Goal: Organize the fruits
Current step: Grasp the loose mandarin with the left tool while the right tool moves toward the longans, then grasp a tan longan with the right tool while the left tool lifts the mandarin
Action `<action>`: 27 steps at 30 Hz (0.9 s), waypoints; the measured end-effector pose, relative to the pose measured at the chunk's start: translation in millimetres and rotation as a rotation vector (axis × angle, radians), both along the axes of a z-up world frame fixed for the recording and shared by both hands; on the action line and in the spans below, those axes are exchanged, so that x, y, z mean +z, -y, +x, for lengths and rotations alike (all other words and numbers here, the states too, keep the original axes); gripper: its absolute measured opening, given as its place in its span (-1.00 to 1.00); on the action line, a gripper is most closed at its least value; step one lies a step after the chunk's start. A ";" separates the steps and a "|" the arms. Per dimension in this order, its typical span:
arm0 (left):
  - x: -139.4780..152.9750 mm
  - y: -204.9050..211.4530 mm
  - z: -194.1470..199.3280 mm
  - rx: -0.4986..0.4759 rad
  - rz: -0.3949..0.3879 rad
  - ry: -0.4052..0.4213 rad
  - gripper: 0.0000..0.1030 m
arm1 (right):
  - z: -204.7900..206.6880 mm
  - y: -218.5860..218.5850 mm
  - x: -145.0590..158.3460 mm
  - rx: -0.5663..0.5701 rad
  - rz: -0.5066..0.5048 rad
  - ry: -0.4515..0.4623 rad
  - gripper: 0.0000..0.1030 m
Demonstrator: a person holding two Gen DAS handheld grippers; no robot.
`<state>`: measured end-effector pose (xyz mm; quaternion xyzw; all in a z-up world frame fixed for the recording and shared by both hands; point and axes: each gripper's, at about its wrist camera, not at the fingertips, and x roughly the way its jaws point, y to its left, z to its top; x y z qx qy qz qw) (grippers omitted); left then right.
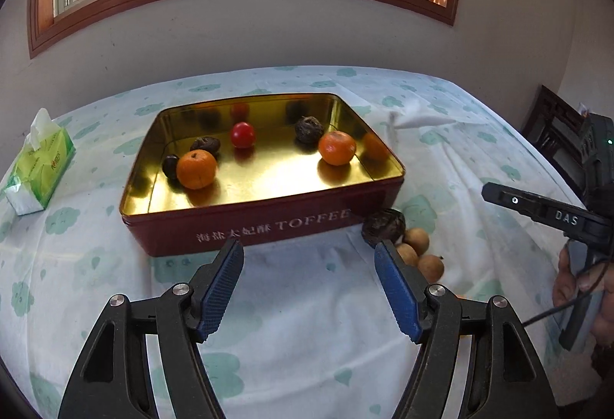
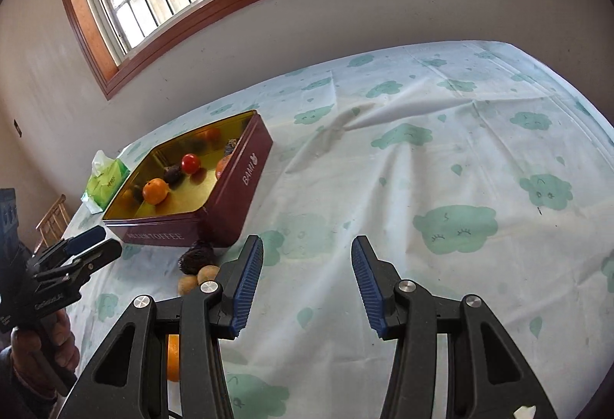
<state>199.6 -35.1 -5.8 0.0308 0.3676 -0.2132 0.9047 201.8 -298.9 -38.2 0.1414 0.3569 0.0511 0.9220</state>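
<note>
A dark red toffee tin (image 1: 268, 227) with a gold inside lies on the cloth; it also shows in the right wrist view (image 2: 230, 204). In it are two oranges (image 1: 196, 169) (image 1: 337, 147), a red tomato (image 1: 242, 135) and dark wrinkled fruits (image 1: 309, 129). Outside its right front corner lie a dark wrinkled fruit (image 1: 383, 226) and three tan longans (image 1: 416, 240). My left gripper (image 1: 309, 254) is open and empty just before the tin. My right gripper (image 2: 307, 254) is open and empty over bare cloth. An orange (image 2: 172, 357) shows partly behind its left arm.
A green tissue pack (image 1: 38, 162) lies left of the tin. The table has a white cloth with green clouds (image 2: 453, 227). A wall with a window stands behind it. A dark wooden chair (image 1: 552, 127) stands at the right edge.
</note>
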 end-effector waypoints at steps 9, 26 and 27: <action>-18.8 63.6 -38.9 -0.251 0.036 -0.074 0.28 | -2.9 30.1 -27.0 -0.035 0.167 -0.047 -0.12; -26.8 27.2 -30.8 -0.087 -0.063 -0.073 -0.20 | -0.5 28.9 -26.0 -0.018 0.180 -0.044 -0.02; -24.9 13.6 -26.2 -0.046 -0.065 -0.064 -0.20 | -0.3 23.7 -24.2 -0.014 0.144 -0.050 -0.02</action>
